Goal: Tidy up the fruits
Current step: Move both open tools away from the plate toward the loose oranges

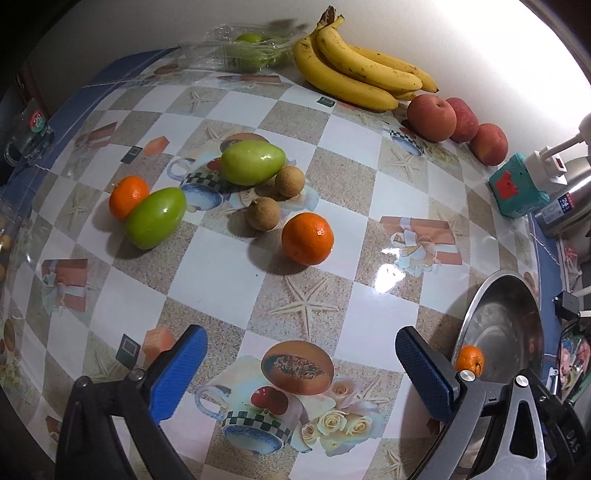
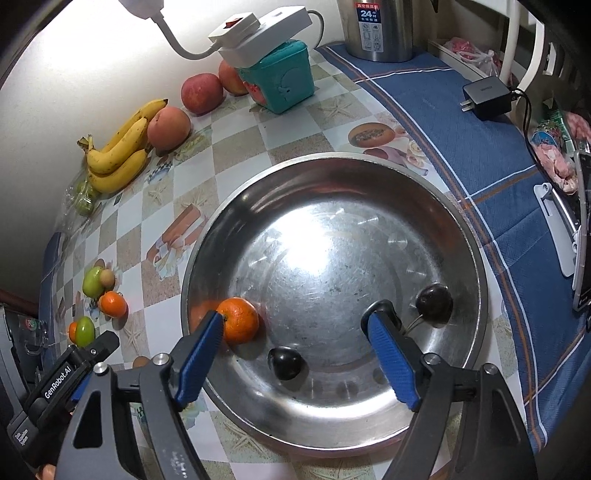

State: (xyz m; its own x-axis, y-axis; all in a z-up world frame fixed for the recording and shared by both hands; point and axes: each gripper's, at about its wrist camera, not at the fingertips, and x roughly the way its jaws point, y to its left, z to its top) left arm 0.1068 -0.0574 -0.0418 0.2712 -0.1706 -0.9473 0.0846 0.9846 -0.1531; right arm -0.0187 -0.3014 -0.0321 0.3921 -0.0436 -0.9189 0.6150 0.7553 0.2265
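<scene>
From the left wrist view, the left gripper (image 1: 299,373) hangs over the patterned surface (image 1: 221,266) with its blue pads spread wide and nothing between them. Ahead of it lie loose fruits: an orange (image 1: 307,238) nearest, two small brown round fruits (image 1: 263,213) just beyond, a green oval fruit (image 1: 253,163) touching the farther brown one, and to the left a second green fruit (image 1: 156,218) leaning against another orange (image 1: 129,197). Along the wall sit a bunch of bananas (image 1: 354,70), three reddish apples (image 1: 431,117) and a clear plastic box (image 1: 243,48) holding green fruit. At the right edge the rim of a steel basin (image 1: 476,317) shows, with a small orange (image 1: 469,359) inside — partly hidden by the gripper's right finger. From the right wrist view, the right gripper (image 2: 295,325) points down into the steel basin (image 2: 369,177), jaws apart and gripping nothing. An orange (image 2: 240,320) rests on the basin floor touching the tip of the left finger (image 2: 199,354), while a dark cherry (image 2: 286,363) lies between the fingers but clear of both, and a second dark cherry (image 2: 434,303) with a stem sits just outside the right finger. Left of the basin, the loose oranges and green fruits remain on the surface — the bananas and apples by the wall, beside a teal box (image 2: 282,79) carrying a white power strip (image 2: 258,31).
</scene>
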